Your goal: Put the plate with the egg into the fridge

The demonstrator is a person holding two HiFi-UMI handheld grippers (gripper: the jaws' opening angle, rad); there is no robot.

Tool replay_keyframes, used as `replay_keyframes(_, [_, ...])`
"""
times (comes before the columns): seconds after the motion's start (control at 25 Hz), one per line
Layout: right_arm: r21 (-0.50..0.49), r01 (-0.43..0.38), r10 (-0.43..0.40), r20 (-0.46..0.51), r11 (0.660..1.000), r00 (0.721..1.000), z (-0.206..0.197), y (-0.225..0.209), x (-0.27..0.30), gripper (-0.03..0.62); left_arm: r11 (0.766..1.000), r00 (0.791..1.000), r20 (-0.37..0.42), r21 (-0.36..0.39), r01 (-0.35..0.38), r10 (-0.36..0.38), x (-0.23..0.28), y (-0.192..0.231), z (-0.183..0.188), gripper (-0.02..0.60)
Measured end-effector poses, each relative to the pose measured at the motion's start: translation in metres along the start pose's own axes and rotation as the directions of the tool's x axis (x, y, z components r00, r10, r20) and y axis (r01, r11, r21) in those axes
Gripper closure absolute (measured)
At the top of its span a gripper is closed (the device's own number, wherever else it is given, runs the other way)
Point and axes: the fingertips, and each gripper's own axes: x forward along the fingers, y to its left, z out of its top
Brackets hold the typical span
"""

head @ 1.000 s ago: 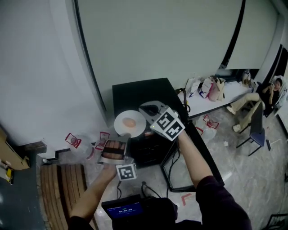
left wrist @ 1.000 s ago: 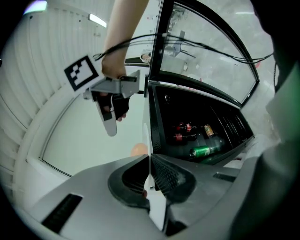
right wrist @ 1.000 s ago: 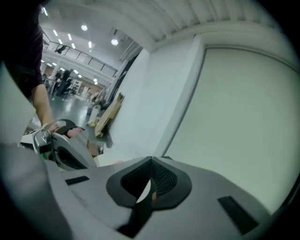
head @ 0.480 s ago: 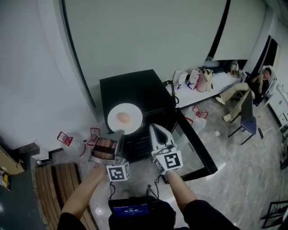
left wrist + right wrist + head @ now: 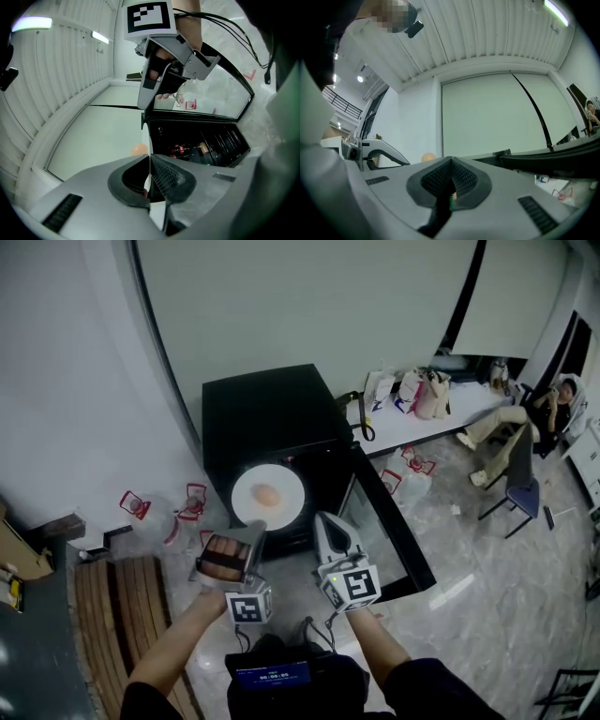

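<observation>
A white plate (image 5: 284, 509) with a brown egg (image 5: 266, 494) on it hangs in front of the black mini fridge (image 5: 267, 413). My left gripper (image 5: 255, 529) is shut on the plate's near rim. In the left gripper view the plate (image 5: 148, 143) shows edge-on between the pads, the egg (image 5: 139, 149) beside it. The fridge door (image 5: 389, 521) stands open to the right, and bottles and cans (image 5: 190, 150) sit inside. My right gripper (image 5: 325, 521) is shut and empty, just right of the plate. Its own view shows the closed right gripper (image 5: 450, 165) and the egg (image 5: 427, 157).
Water jugs with red handles (image 5: 155, 521) stand on the floor left of the fridge. A slatted wooden bench (image 5: 131, 615) lies at the near left. A white table with bags (image 5: 412, 395) stands beyond the door, and a person sits on a chair (image 5: 539, 423) at far right.
The plate has come from over the fridge's top down to the front of its open compartment. My right gripper left the door and dropped back beside the left one. The door stands wide open.
</observation>
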Motion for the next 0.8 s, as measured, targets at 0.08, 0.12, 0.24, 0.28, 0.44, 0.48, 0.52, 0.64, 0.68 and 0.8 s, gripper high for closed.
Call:
replay_keyframes(0.08, [0.004,-0.003,0.003,-0.005,1.000,1.000,-0.002,-0.001,-0.006,0.588,1.000,1.000,0.003,-0.007,-0.001,0.001,-0.001,-0.001,0.004,0.560])
replay_keyframes(0.12, [0.004,-0.002,0.002,-0.007,1.000,1.000,-0.003,-0.002,-0.007,0.588,1.000,1.000,0.008,-0.011,-0.007,0.007,-0.002,0.000,0.006,0.560])
replay_keyframes(0.24, [0.009,0.004,-0.004,-0.016,1.000,1.000,-0.007,-0.001,-0.007,0.588,1.000,1.000,0.022,-0.008,-0.014,0.014,-0.002,-0.001,0.007,0.560])
replay_keyframes(0.28, [0.008,0.004,-0.004,-0.020,1.000,1.000,-0.009,0.000,-0.006,0.588,1.000,1.000,0.026,-0.001,-0.017,0.017,-0.001,-0.001,0.007,0.560])
replay_keyframes(0.44, [0.000,0.023,-0.023,-0.032,1.000,0.999,-0.020,0.003,0.000,0.588,1.000,0.999,0.033,-0.003,0.012,-0.012,0.013,-0.021,0.001,0.560])
replay_keyframes(0.48, [0.005,0.033,-0.033,-0.037,0.999,0.999,-0.025,0.003,0.001,0.588,1.000,0.999,0.039,-0.004,0.019,-0.019,0.018,-0.030,-0.001,0.560])
replay_keyframes(0.52, [0.008,0.041,-0.040,-0.044,0.999,0.998,-0.031,0.003,0.001,0.588,1.000,0.999,0.044,-0.005,0.024,-0.024,0.024,-0.039,-0.002,0.560])
replay_keyframes(0.64, [-0.011,0.046,-0.046,-0.080,0.999,0.996,-0.053,0.006,0.005,0.588,0.999,0.998,0.046,-0.018,0.050,-0.049,0.050,-0.072,-0.006,0.560])
replay_keyframes(0.68, [-0.016,0.047,-0.048,-0.094,0.999,0.994,-0.062,0.005,0.007,0.588,0.998,0.997,0.041,-0.028,0.065,-0.064,0.061,-0.085,-0.007,0.560])
replay_keyframes(0.8, [-0.011,0.054,-0.055,-0.124,0.998,0.991,-0.095,-0.006,0.012,0.588,0.992,0.994,0.010,-0.066,0.106,-0.105,0.097,-0.128,-0.008,0.560])
